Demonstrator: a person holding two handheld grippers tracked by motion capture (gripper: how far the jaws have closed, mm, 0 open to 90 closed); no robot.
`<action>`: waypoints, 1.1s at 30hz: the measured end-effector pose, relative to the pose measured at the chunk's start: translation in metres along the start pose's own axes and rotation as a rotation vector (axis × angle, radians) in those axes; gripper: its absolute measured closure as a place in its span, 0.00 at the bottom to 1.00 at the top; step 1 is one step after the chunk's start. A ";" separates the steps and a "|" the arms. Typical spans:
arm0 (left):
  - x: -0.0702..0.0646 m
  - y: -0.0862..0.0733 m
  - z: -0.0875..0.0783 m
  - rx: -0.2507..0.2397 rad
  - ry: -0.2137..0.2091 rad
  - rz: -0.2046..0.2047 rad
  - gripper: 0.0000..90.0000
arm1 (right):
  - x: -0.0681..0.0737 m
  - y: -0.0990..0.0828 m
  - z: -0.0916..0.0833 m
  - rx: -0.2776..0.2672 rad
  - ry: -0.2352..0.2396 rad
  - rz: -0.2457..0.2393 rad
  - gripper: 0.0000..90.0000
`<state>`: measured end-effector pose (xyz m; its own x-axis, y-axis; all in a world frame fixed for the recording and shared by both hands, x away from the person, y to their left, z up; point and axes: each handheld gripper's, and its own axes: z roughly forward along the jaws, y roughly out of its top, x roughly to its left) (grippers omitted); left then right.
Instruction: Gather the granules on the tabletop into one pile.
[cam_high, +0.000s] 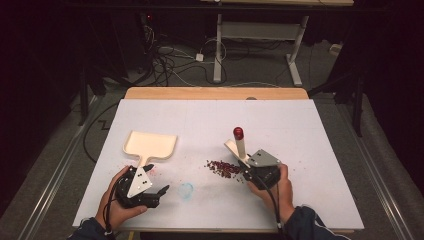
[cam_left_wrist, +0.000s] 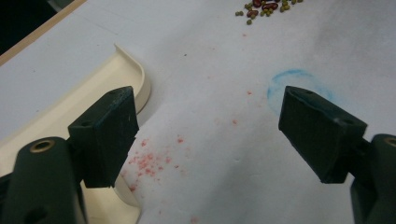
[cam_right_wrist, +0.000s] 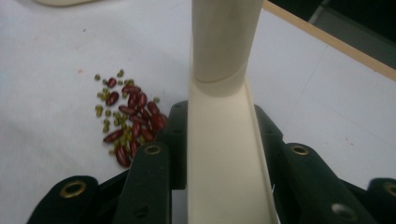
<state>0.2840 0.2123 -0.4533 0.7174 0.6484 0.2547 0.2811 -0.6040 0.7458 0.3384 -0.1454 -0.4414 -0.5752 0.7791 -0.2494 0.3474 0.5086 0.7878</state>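
The right gripper (cam_high: 248, 169) has its fingers clamped on a cream plastic brush with a red-tipped handle (cam_high: 239, 141), just right of the pile of red and green beans (cam_high: 223, 168) at mid-worktop. The left gripper (cam_high: 156, 179) has its fingers wide apart and empty beside the cream plastic dustpan (cam_high: 149, 144) at near left. Judged step: sweeping; next, grip the dustpan handle and brush the beans leftward into it.

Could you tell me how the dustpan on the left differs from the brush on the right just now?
The dustpan lies flat on the table; the brush is lifted and tilted. The left gripper has open jaws beside the dustpan's handle, not holding it; the right gripper is shut on the brush. The dustpan is broad and scoop-shaped; the brush is slim with a red knob. Both are cream plastic.
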 end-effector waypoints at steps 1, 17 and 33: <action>0.000 0.000 0.000 -0.001 0.001 0.000 0.21 | 0.003 0.002 0.003 -0.002 -0.008 0.012 0.75; 0.001 -0.001 -0.005 -0.018 -0.003 0.002 0.21 | 0.011 0.018 0.007 -0.087 -0.048 0.039 0.75; 0.000 0.000 -0.003 -0.011 -0.010 0.008 0.21 | -0.028 -0.009 -0.018 -0.028 -0.041 0.099 0.75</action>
<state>0.2819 0.2133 -0.4516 0.7258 0.6392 0.2543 0.2689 -0.6039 0.7504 0.3380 -0.1782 -0.4314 -0.5084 0.8395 -0.1919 0.3801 0.4187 0.8248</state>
